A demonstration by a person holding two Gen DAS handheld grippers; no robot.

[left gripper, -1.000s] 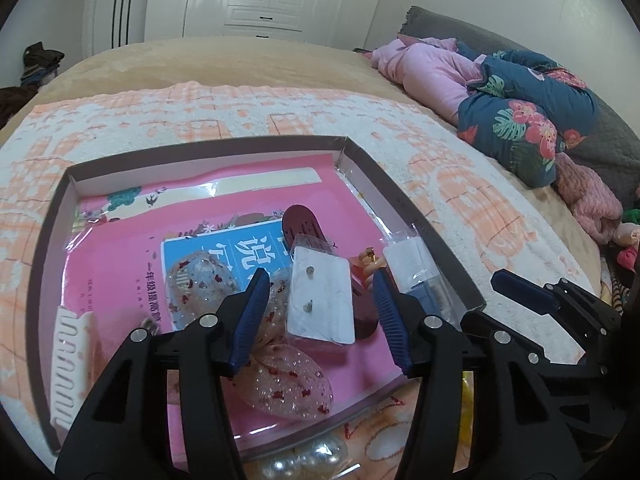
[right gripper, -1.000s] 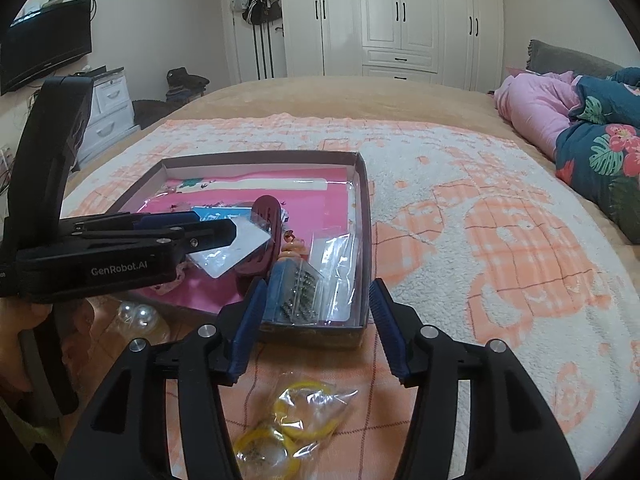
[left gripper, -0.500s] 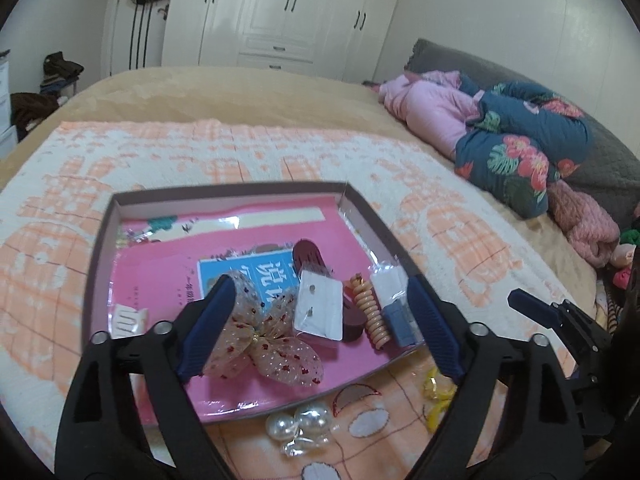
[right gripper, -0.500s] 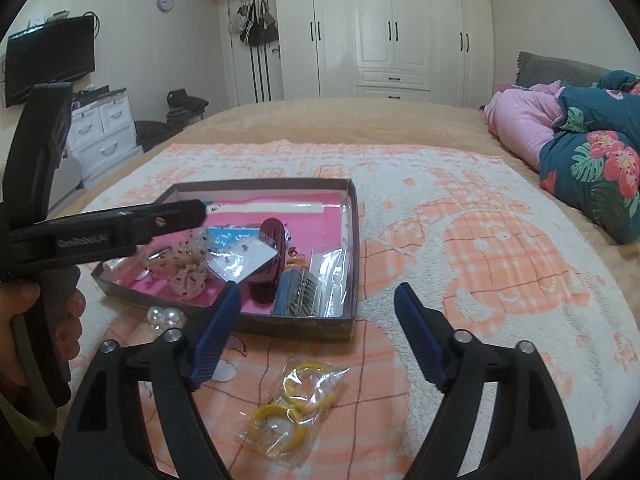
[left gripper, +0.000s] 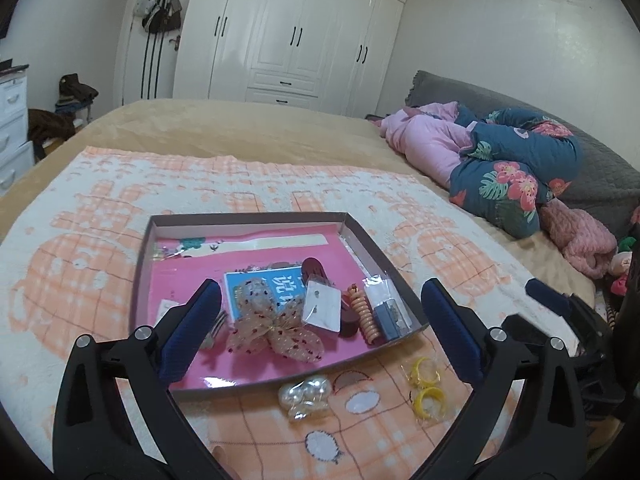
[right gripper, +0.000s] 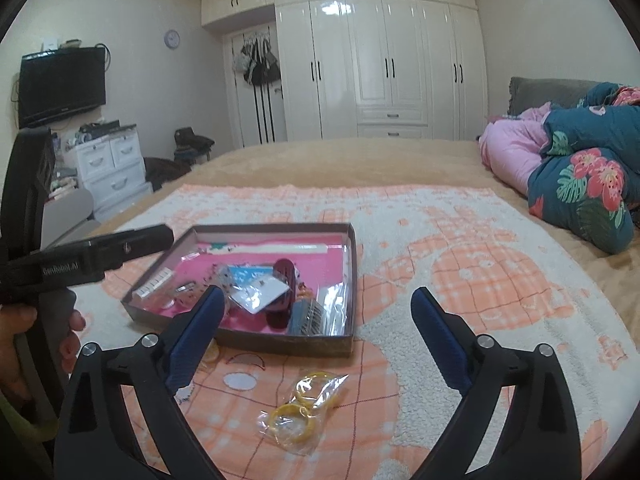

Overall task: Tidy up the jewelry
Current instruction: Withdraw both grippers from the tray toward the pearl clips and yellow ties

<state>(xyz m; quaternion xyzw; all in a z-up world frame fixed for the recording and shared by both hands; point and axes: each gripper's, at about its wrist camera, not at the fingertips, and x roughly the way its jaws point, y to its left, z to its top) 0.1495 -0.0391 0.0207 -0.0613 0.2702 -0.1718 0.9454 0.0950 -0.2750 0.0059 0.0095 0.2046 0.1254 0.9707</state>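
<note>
A shallow brown box (left gripper: 362,241) with a pink floor lies on the bed blanket; it also shows in the right wrist view (right gripper: 352,276). In it lie a sheer bow (left gripper: 276,330), a white earring card (left gripper: 322,307), a dark red clip (left gripper: 314,270), an orange coil tie (left gripper: 366,316) and a bagged blue item (left gripper: 390,314). In front of the box lie bagged pearls (left gripper: 305,394) and bagged yellow rings (left gripper: 428,388), also in the right wrist view (right gripper: 300,410). My left gripper (left gripper: 320,330) is open and empty above the box's near edge. My right gripper (right gripper: 318,342) is open and empty.
Pink and floral bedding (left gripper: 492,160) is piled at the right on the bed. White wardrobes (right gripper: 380,68) stand behind. A white drawer unit (right gripper: 110,168) and a TV (right gripper: 62,84) are at the left. The left gripper's body (right gripper: 88,260) reaches in from the left.
Both grippers have opened wide and drawn back and up from the box. The earring card stays in the box. More of the room shows.
</note>
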